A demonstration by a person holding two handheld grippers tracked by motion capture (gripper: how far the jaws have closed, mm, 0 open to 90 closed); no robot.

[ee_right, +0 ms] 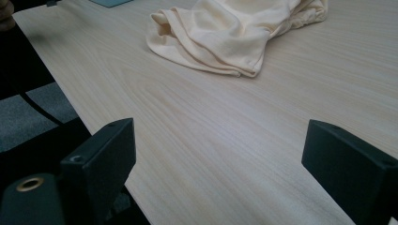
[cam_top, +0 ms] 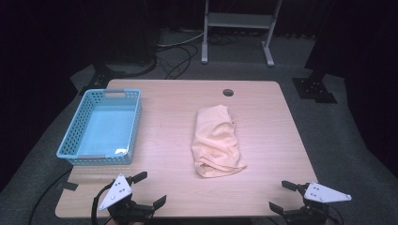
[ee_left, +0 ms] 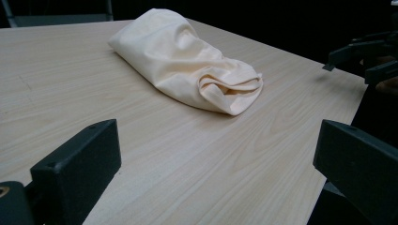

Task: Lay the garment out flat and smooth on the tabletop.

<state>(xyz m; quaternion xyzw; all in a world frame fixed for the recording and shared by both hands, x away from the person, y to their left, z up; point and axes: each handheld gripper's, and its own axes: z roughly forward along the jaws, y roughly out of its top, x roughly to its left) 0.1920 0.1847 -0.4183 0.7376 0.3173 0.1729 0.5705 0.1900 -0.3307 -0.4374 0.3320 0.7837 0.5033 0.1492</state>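
Note:
A crumpled pale yellow cloth (cam_top: 216, 140) lies in a loose roll on the middle of the wooden table (cam_top: 169, 117). It appears ahead of the jaws in the left gripper view (ee_left: 187, 61) and in the right gripper view (ee_right: 230, 33). My left gripper (cam_top: 149, 190) rests over the table's near left edge, jaws wide apart with nothing between them. Over the near right corner my right gripper (cam_top: 280, 195) stands open and empty too. Both are well short of the cloth. Far off at the right of the left gripper view is the right gripper (ee_left: 363, 58).
A light blue plastic basket (cam_top: 75, 140) stands empty on the table's left side. A round cable hole (cam_top: 228, 92) sits near the far edge. Beyond the table stand a metal frame (cam_top: 237, 28) and cables on a dark floor.

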